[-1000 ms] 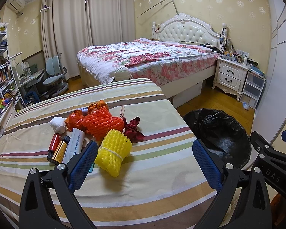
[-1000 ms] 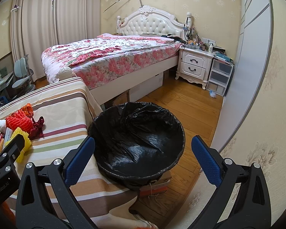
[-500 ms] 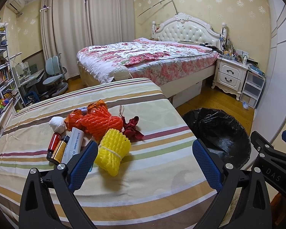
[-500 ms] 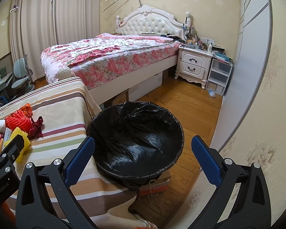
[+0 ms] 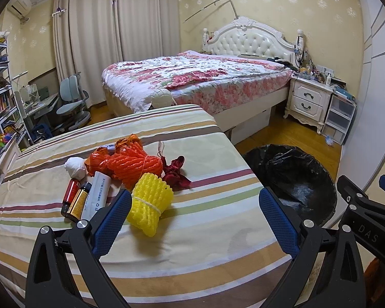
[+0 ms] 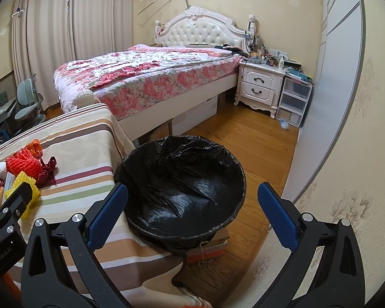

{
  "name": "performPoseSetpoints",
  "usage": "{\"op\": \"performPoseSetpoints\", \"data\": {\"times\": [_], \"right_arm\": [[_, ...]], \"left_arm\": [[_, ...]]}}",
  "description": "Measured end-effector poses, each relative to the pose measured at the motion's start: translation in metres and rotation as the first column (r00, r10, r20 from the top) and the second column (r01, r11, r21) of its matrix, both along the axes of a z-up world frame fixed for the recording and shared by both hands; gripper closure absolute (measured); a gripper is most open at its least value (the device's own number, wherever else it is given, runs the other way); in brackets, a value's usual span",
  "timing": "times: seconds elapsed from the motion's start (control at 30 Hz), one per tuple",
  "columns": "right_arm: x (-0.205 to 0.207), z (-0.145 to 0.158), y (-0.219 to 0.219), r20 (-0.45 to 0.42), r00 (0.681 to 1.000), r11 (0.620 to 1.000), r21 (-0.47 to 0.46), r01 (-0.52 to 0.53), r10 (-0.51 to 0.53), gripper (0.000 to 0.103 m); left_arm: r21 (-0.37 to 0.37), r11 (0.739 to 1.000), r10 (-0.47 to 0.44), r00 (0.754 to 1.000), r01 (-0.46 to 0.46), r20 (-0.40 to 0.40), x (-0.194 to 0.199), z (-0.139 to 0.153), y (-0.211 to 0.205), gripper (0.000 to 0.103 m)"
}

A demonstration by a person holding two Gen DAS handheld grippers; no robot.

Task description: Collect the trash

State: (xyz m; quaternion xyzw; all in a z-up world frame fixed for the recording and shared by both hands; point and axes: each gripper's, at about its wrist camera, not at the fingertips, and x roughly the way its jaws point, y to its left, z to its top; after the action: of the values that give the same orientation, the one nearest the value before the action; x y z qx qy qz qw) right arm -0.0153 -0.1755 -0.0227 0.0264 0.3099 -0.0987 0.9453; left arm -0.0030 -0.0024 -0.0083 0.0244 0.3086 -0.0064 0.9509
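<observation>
Bedroom: a floral-quilted bed (image 5: 197, 79) is standing at twelve o'clock, closed beige curtains (image 5: 110, 25) hanging behind, a white nightstand (image 6: 259, 89) sitting at two o'clock.

I see the trash heaped on my striped cloth — a yellow foam net (image 5: 151, 203) lying nearest, an orange foam net (image 5: 134, 163) behind it, a crumpled red wrapper (image 5: 176, 170) beside. The black-lined bin (image 6: 182, 187) stands open, just off the edge.
</observation>
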Motion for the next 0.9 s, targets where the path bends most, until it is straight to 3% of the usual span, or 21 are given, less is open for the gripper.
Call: {"op": "performPoseSetpoints", "data": {"times": [0.37,0.67,0.9], "right_arm": [[-0.008,-0.013,-0.004,-0.008,1.0,1.0,-0.011,-0.012,0.011,0.004],[0.003,-0.008,0.03,-0.04,0.996,0.997,-0.025,-0.079,0.078,0.004],[0.01,-0.014,0.064,-0.093,0.979,0.984,-0.001,-0.18,0.179,0.019]], "left_arm": [[-0.003,1.0,-0.014,1.0,0.014,-0.009,-0.003,-0.003,-0.003,0.007],[0.008,1.0,0.024,0.999,-0.023,-0.033,-0.003,-0.003,0.028,0.007],[0.029,0.995,0.096,0.994,-0.095,-0.049,-0.01,-0.01,0.071,0.011]]}}
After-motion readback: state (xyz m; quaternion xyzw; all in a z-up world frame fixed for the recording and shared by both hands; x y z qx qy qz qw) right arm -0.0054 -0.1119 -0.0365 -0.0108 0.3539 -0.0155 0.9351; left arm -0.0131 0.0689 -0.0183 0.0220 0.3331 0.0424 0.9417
